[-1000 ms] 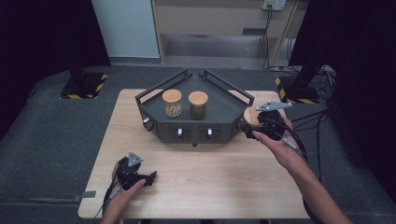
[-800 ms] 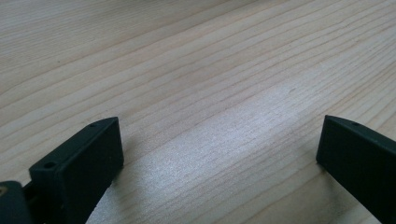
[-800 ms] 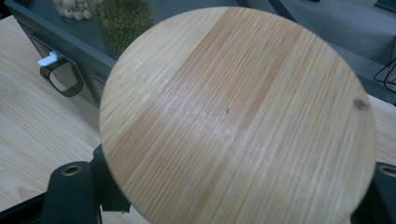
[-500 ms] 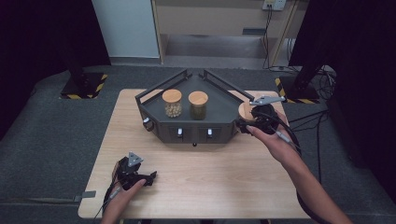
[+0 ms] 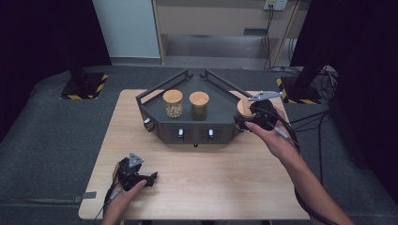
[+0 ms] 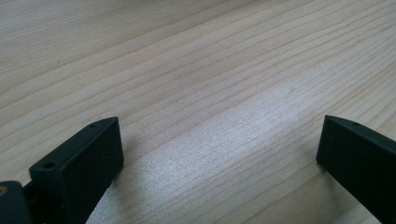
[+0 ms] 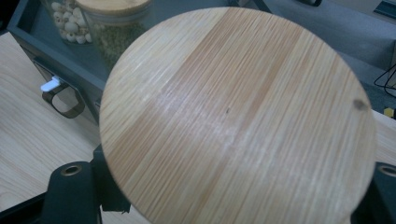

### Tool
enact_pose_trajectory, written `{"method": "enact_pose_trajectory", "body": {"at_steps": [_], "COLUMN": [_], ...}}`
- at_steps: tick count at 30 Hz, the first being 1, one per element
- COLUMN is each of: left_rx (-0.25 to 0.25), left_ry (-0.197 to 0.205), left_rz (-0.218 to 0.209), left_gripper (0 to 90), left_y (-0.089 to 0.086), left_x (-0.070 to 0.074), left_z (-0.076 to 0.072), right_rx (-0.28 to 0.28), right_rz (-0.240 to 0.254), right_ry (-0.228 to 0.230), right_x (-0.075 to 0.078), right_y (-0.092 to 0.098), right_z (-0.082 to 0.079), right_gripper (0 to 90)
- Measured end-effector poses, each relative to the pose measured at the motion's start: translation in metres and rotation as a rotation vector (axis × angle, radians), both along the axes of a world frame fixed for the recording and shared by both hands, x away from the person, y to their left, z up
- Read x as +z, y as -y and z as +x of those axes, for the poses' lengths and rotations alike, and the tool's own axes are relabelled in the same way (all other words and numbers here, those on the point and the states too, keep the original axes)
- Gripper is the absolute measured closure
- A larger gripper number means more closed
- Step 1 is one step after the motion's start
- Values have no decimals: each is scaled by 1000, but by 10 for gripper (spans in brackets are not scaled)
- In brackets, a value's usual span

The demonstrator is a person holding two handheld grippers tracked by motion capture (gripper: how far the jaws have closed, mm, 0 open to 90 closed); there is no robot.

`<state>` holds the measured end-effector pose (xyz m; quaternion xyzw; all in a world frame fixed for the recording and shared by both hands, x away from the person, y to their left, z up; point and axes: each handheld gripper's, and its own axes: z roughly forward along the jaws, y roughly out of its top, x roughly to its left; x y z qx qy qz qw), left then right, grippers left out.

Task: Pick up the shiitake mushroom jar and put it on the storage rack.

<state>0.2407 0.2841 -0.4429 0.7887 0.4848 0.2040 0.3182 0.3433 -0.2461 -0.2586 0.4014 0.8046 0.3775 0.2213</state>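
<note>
High view: a dark tray (image 5: pixel 220 110) sits at the desk's (image 5: pixel 211 183) far edge, two jars (image 5: pixel 173 103) on it.
Right hand-held gripper (image 5: pixel 245 123): clamped on a wooden-lidded jar (image 7: pixel 238 116), by the tray's right end.
Left hand-held gripper (image 5: pixel 151 178): jaws apart, empty, near the desk's front-left corner.

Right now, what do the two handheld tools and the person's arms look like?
Both tools are black. The left tool carries a grey three-cornered plate on top, and its two jaws are flat, blocky black pads with small holes near the tips. The right tool has the same kind of grey plate, and a dark cable trails from it back along the forearm. Both forearms are bare, with no sleeves showing.
</note>
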Motion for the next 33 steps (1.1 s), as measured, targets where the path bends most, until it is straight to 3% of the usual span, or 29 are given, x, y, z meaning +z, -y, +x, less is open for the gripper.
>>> {"method": "enact_pose_trajectory", "body": {"at_steps": [17,25,33], "left_rx": [-2,-2,-2], "left_ry": [0,0,0], "left_rz": [0,-2,-2], "left_gripper": [0,0,0], "left_y": [0,0,0], "left_x": [0,0,0], "left_z": [0,1,1], "right_rx": [7,1,0], "right_rz": [-6,30,16], "right_ry": [0,-9,-15], "right_x": [9,9,9], "right_y": [-14,-18,-27], "right_z": [19,31,40], "right_gripper": [255,255,255]}}
